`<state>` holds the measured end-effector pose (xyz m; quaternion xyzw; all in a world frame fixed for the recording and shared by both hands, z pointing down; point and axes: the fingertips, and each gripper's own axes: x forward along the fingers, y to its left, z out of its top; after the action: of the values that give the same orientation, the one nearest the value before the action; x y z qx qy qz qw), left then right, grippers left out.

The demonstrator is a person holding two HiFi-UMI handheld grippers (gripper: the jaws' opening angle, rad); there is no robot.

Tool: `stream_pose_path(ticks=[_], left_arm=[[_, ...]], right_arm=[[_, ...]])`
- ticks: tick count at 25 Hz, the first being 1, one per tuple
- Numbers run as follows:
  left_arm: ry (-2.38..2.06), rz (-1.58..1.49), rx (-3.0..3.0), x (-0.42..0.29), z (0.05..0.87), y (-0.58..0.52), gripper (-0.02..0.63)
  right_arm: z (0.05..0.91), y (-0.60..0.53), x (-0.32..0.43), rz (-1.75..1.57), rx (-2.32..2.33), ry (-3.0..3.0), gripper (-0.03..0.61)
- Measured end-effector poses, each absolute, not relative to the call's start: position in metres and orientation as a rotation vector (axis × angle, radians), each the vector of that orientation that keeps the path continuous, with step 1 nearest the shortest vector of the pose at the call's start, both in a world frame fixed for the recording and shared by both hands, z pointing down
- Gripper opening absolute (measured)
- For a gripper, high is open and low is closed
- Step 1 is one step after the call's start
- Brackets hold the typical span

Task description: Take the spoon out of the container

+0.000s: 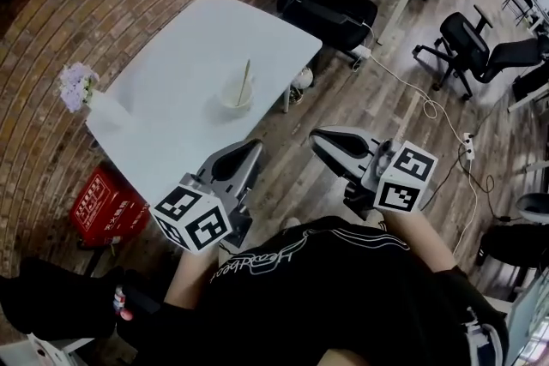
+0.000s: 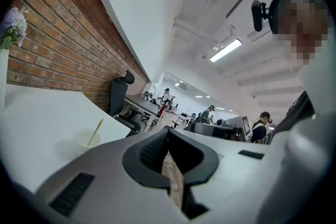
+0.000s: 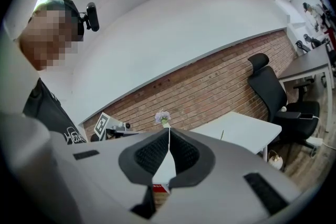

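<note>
At the far left edge of the white surface stands a small vase of pale purple flowers, with a red box on the floor below that edge. Further right, near the edge that faces the person, sits the container, a small pale cup, alone on the surface. The spoon stands in it, bowl end down inside and out of sight, its thin light handle leaning on the rim and sticking well above it. It looks slim, pale and light, perhaps wooden, though it is too small here to be sure.

The task has not yet begun in any visible way: the spoon is in the container and neither tool is near it. All of it is left to do: reach over the surface, take the handle, lift it clear of the cup.

The left tool is held low in front of the person's body, off the near edge of the surface and well apart from the cup; its own view shows the pads pressed together at the tips with nothing between them. To its right, the right tool hangs over the wooden floor, also well apart from the cup, pads pressed together and pinching nothing. Beyond it at the far right stand black office chairs among loose cables on the floor
</note>
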<state>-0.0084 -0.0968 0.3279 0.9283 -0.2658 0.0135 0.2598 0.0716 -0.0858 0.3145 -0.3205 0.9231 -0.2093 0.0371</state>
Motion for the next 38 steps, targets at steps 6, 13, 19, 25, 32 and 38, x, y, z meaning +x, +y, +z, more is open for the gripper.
stream_pose_path(ticks=[6, 13, 19, 25, 32, 38], left_arm=[[-0.79, 0.021, 2.515, -0.023, 0.326, -0.116, 0.005], [-0.885, 0.03, 2.456, -0.037, 0.341, -0.157, 0.005], [-0.911, 0.047, 2.426, -0.033, 0.347, -0.203, 0.005], [-0.933, 0.076, 2.387, -0.031, 0.36, -0.243, 0.005], [-0.977, 0.087, 2.322, -0.042, 0.38, -0.277, 0.005], [-1.012, 0.086, 2.266, -0.057, 0.396, -0.293, 0.005]], right_arm=[[0.316, -0.114, 0.064, -0.658, -0.95, 2.815, -0.003], [0.334, -0.164, 0.059, -0.766, -0.894, 2.795, -0.003], [0.349, -0.217, 0.057, -0.861, -0.836, 2.786, -0.003], [0.36, -0.262, 0.052, -0.875, -0.781, 2.835, -0.002], [0.38, -0.307, 0.042, -0.901, -0.73, 2.885, 0.0], [0.406, -0.333, 0.026, -0.882, -0.722, 2.965, 0.056]])
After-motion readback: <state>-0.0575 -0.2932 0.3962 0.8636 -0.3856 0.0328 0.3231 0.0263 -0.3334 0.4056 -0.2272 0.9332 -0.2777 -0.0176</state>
